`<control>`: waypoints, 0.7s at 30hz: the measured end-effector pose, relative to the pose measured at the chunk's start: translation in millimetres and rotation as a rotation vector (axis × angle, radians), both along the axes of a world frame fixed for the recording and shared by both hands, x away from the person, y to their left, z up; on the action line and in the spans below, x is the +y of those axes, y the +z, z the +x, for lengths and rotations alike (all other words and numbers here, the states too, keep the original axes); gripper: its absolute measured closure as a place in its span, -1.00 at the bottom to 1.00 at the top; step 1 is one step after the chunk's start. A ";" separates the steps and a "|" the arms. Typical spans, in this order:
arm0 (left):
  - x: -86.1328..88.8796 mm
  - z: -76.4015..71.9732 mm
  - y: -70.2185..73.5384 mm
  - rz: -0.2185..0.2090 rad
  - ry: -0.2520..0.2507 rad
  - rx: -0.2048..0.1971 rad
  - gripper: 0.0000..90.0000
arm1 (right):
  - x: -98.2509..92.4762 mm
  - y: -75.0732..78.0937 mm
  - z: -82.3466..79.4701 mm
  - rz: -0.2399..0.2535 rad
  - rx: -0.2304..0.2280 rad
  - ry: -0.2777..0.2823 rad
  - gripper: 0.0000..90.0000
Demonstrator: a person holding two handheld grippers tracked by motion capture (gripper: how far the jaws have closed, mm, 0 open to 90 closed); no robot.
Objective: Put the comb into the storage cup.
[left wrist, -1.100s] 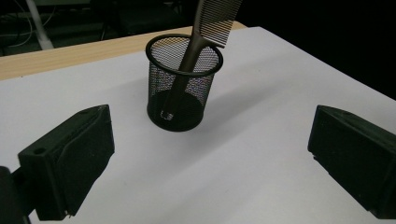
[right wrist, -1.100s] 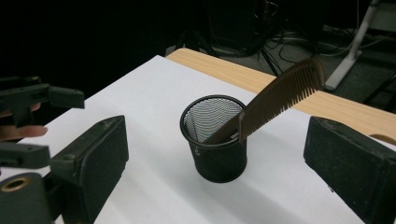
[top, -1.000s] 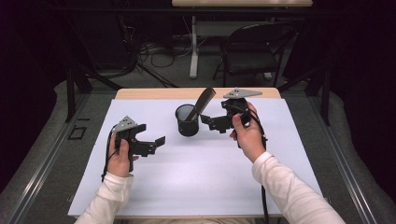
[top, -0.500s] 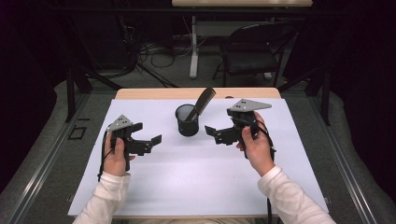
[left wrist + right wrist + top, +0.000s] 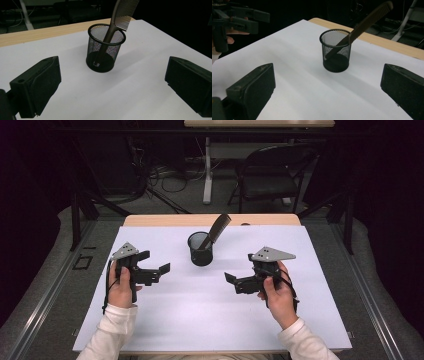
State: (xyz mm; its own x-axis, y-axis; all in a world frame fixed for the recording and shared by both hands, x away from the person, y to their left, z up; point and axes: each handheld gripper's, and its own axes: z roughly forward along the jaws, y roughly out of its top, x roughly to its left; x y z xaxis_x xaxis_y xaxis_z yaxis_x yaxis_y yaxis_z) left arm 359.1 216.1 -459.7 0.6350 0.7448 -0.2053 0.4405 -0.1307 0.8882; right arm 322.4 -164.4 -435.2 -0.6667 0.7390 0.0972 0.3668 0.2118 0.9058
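Note:
A black mesh cup (image 5: 201, 251) stands upright at the middle back of the white table top (image 5: 210, 315). A dark brown comb (image 5: 217, 230) leans in it, teeth end up, tilted to the right. My left gripper (image 5: 155, 263) is held left of the cup, open, with nothing between its jaws. My right gripper (image 5: 241, 270) hovers to the cup's right and nearer the front, also open and empty. In the left gripper view the cup (image 5: 105, 47) and comb (image 5: 122, 15) sit ahead between the wide jaws. The right gripper view shows the cup (image 5: 335, 51) and comb (image 5: 367, 21) ahead.
A strip of bare wood (image 5: 165, 220) runs along the table's far edge. Beyond it stand a black chair (image 5: 270, 177) and a white table leg (image 5: 207, 170) among floor cables. The other hand's gripper (image 5: 234, 20) appears at the upper left of the right gripper view.
My right gripper has drawn back from beside the comb toward the front right and lowered. My left gripper has shifted slightly left. Cup and comb have not moved.

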 end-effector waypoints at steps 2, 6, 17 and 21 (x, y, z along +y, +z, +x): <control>0.5 0.1 0.0 0.000 0.002 0.001 -0.98 | -2.2 -4.7 -2.1 -0.005 0.001 -0.008 -1.00; 1.6 0.1 0.1 -0.001 0.006 0.002 -0.98 | -7.1 -13.0 -6.0 -0.018 -0.002 -0.029 -1.00; 3.3 0.6 0.1 -0.005 0.010 0.001 -0.98 | -23.4 -37.6 -12.4 -0.026 0.003 -0.071 -1.00; 3.5 0.6 -0.1 -0.003 0.012 0.003 -0.98 | -26.5 -47.1 -14.3 -0.023 0.004 -0.081 -1.00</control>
State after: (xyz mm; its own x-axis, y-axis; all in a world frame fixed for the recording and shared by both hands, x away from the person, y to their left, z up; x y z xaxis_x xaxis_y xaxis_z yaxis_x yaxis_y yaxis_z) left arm 359.7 219.6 -459.8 0.6256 0.7514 -0.2098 0.4447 -0.1225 0.8873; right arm 308.1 -190.9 -482.3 -0.6043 0.7926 0.0817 0.3872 0.2024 0.8995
